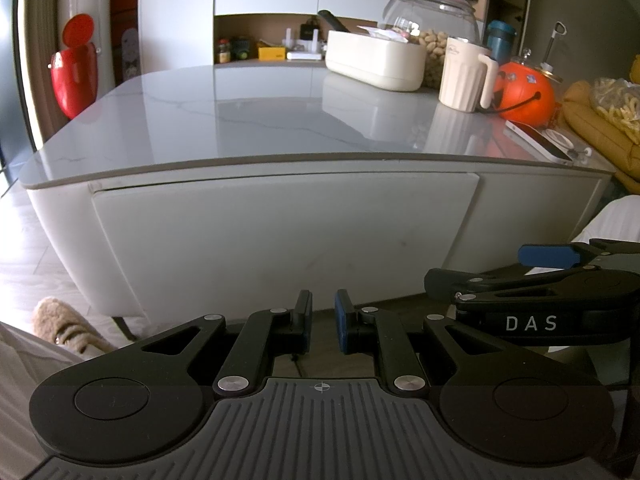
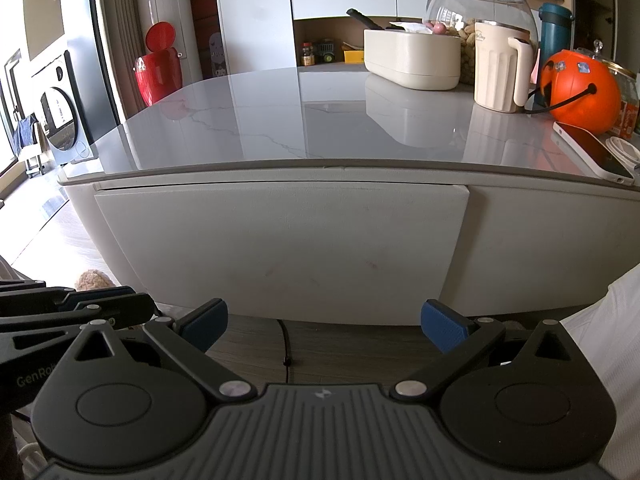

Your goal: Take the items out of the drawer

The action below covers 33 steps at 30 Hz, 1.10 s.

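Observation:
The white drawer front of the low table is closed flush under the grey marble-look tabletop, so its contents are hidden. My left gripper hovers low in front of the drawer's lower edge, almost shut, with a narrow empty gap between its pads. My right gripper is wide open and empty, also low and facing the drawer's middle. Each gripper shows side-on in the other's view: the right gripper at the right, the left gripper at the left.
On the tabletop's right side stand a cream box, a glass jar of peanuts, a cream mug, an orange pumpkin bucket and a phone. A red bin stands far left. A furry slipper and a cable lie on the floor.

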Available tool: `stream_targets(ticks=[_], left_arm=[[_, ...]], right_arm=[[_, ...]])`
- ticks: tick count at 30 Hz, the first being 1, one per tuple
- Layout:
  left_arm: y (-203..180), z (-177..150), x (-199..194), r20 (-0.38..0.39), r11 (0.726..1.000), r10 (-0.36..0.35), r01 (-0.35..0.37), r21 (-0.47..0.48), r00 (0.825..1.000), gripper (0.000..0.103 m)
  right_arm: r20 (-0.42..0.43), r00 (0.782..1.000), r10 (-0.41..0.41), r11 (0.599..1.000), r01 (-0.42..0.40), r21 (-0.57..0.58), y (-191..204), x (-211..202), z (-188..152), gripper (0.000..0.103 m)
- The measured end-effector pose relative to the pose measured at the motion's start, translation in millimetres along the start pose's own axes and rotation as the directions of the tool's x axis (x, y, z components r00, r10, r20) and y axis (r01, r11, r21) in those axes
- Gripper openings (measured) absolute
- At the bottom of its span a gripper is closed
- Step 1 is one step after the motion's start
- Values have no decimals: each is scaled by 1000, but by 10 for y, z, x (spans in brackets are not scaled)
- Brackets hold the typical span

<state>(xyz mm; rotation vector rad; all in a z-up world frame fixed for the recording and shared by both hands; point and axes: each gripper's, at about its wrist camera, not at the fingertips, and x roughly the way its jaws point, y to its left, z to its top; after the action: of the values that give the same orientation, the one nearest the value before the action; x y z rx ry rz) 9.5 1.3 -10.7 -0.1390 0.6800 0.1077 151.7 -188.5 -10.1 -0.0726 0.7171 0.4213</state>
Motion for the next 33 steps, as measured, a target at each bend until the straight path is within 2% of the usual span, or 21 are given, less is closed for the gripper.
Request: stream_targets(ticks=[24, 30, 33], left_arm=[[-3, -59, 30, -6, 1000, 20, -20, -20, 1000, 15], [30, -37, 59, -27, 999, 7, -8, -35, 1000, 15], [68, 1, 56, -6, 999, 8, -8, -38, 1000, 15]], right_arm=[[1, 1000, 2, 1000, -2, 0, 20, -14, -12, 103], [-11, 1000, 25, 1000, -25, 18, 2, -22, -20, 103], [-29, 998, 52, 998, -52, 26, -33, 25, 17, 103]])
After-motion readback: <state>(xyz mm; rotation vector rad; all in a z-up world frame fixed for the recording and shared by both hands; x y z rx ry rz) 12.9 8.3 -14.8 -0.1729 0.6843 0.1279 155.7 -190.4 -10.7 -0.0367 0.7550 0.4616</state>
